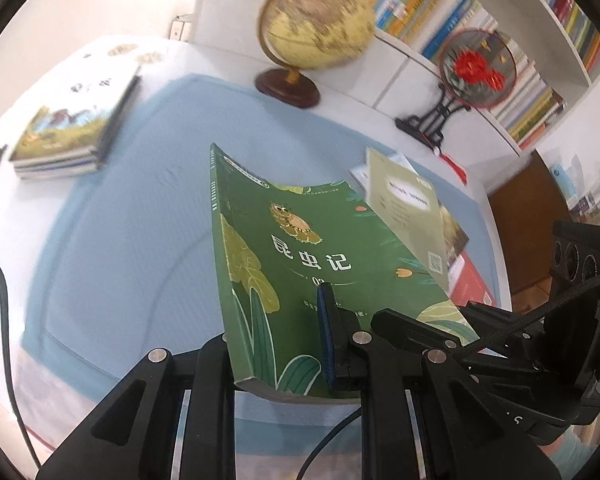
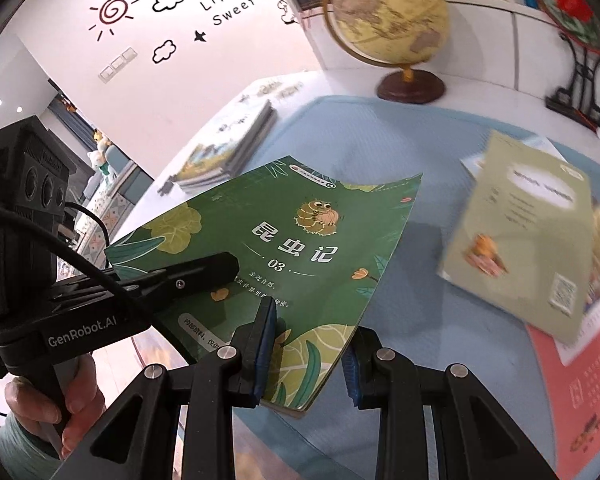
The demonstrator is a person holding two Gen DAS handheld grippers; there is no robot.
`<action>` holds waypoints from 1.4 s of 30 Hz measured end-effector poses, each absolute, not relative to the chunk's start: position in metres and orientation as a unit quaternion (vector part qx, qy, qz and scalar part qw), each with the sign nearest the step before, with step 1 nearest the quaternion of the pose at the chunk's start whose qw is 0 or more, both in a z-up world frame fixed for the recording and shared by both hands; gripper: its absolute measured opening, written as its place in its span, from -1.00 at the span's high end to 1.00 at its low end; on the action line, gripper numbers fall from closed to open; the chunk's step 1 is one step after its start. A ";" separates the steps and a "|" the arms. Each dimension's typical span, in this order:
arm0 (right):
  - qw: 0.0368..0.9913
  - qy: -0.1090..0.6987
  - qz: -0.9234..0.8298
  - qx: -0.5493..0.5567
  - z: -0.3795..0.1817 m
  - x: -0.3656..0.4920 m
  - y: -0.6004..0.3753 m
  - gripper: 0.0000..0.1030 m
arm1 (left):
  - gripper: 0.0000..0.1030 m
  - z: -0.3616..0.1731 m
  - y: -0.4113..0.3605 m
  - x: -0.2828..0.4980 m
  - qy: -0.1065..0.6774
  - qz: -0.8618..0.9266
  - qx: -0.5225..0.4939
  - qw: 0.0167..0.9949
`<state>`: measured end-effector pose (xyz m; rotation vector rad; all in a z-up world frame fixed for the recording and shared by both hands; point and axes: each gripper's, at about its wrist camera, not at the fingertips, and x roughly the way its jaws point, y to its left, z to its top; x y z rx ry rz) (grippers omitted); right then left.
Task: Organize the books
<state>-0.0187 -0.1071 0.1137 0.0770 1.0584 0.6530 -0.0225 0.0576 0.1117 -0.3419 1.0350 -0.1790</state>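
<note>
White desk [image 1: 228, 60] and blue mat [image 1: 132, 216] fill both wrist views, with a green book [image 1: 300, 248] lifted clear of the mat at centre frame. Its cover, bearing a cartoon insect and white characters, sits tilted and slightly bowed.

The left gripper [image 1: 278, 344] is clamped on the book's near edge in the lower middle of the left wrist view, one blue-padded finger [image 1: 326, 336] lying on the cover. In the right wrist view that same gripper enters from the left edge, a hand [image 2: 56, 404] on its grip at lower left. The right gripper [image 2: 306, 354] pinches the book's lower right corner at bottom centre of its own view, blue pads on either side of the pages.

Just right of the green book, a pale olive book [image 2: 532, 236] lies flat on the mat, overlapping a red one [image 2: 576, 384] toward the lower right. A stack of books [image 1: 68, 132] rests on the desk at the left of the left wrist view, off the mat.

Farther back, a globe [image 1: 320, 20] on a dark wooden base stands at upper centre. An ornamental round fan [image 1: 476, 68] with a red flower, on a black stand, is to its right. Shelves packed with books [image 1: 432, 8] line the upper right.
</note>
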 end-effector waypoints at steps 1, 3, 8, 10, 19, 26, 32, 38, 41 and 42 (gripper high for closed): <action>0.813 0.494 0.307 0.035 0.115 -0.015 -0.099 0.44 | 0.70 0.113 0.067 -0.020 0.489 -0.084 -0.163 0.853; 0.815 0.488 0.310 0.029 0.119 -0.009 -0.078 0.44 | 0.70 0.115 0.089 -0.014 0.483 -0.081 -0.165 0.856; 0.821 0.475 0.315 0.011 0.125 0.013 -0.015 0.44 | 0.70 0.121 0.148 0.003 0.465 -0.072 -0.174 0.865; 0.823 0.469 0.319 0.006 0.127 0.022 0.008 0.44 | 0.70 0.124 0.173 0.011 0.455 -0.067 -0.175 0.870; 0.824 0.456 0.336 -0.005 0.130 0.066 0.113 0.38 | 0.70 0.128 0.265 0.050 0.428 -0.041 -0.181 0.884; 0.811 0.478 0.337 0.017 0.105 0.117 0.168 0.38 | 0.67 0.102 0.323 0.090 0.434 -0.034 -0.222 0.872; 0.811 0.487 0.324 0.009 0.092 0.153 0.203 0.38 | 0.63 0.080 0.361 0.120 0.450 -0.034 -0.250 0.857; 0.803 0.500 0.323 0.015 0.077 0.174 0.221 0.38 | 0.35 0.064 0.377 0.130 0.475 -0.014 -0.251 0.843; 0.797 0.510 0.324 0.016 0.069 0.179 0.225 0.38 | 0.31 0.055 0.388 0.126 0.487 0.009 -0.260 0.833; 0.795 0.513 0.323 0.014 0.065 0.180 0.227 0.38 | 0.31 0.052 0.392 0.122 0.492 0.017 -0.264 0.830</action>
